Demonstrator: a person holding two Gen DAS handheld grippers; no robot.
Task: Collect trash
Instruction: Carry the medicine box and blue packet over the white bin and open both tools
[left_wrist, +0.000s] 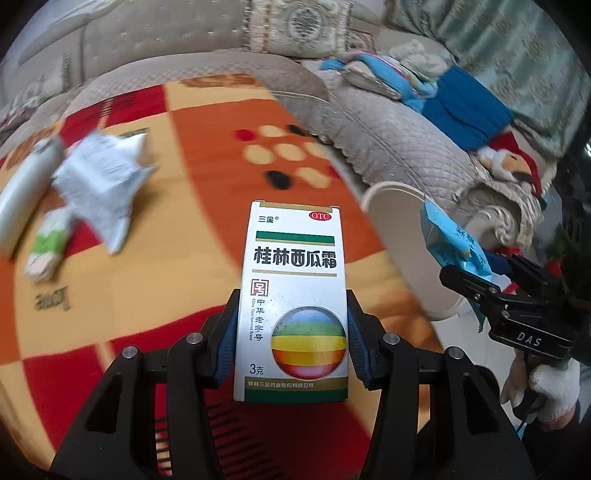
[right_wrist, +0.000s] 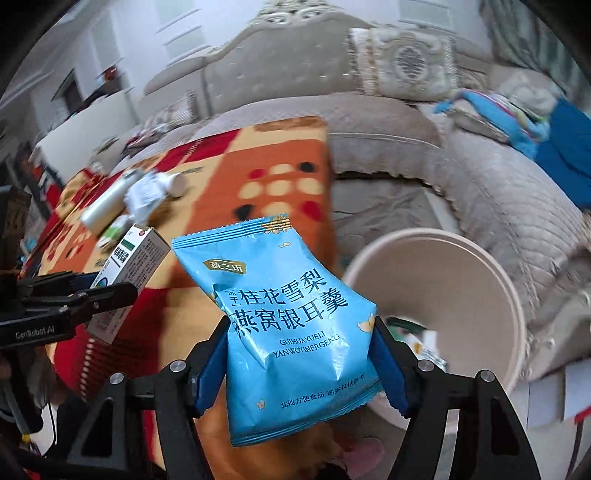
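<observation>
My left gripper (left_wrist: 291, 306) is shut on a white medicine box (left_wrist: 295, 258) with a rainbow ball on its front, held upright over the orange and red patterned cloth (left_wrist: 207, 192). My right gripper (right_wrist: 299, 332) is shut on a blue snack packet (right_wrist: 288, 314), which hangs beside the rim of a beige bin (right_wrist: 461, 280). In the left wrist view the right gripper (left_wrist: 476, 280) with the packet (left_wrist: 450, 236) sits at the right, next to the bin (left_wrist: 391, 229). In the right wrist view the left gripper (right_wrist: 107, 291) and its box (right_wrist: 136, 258) are at the left.
On the cloth lie a crumpled paper (left_wrist: 103, 177), a white bottle (left_wrist: 22, 199) and a green and white packet (left_wrist: 48, 243). A quilted grey sofa (left_wrist: 388, 140) with blue clothes (left_wrist: 465, 107) runs behind. A gloved hand (left_wrist: 554, 391) holds the right gripper. Some wrappers lie inside the bin.
</observation>
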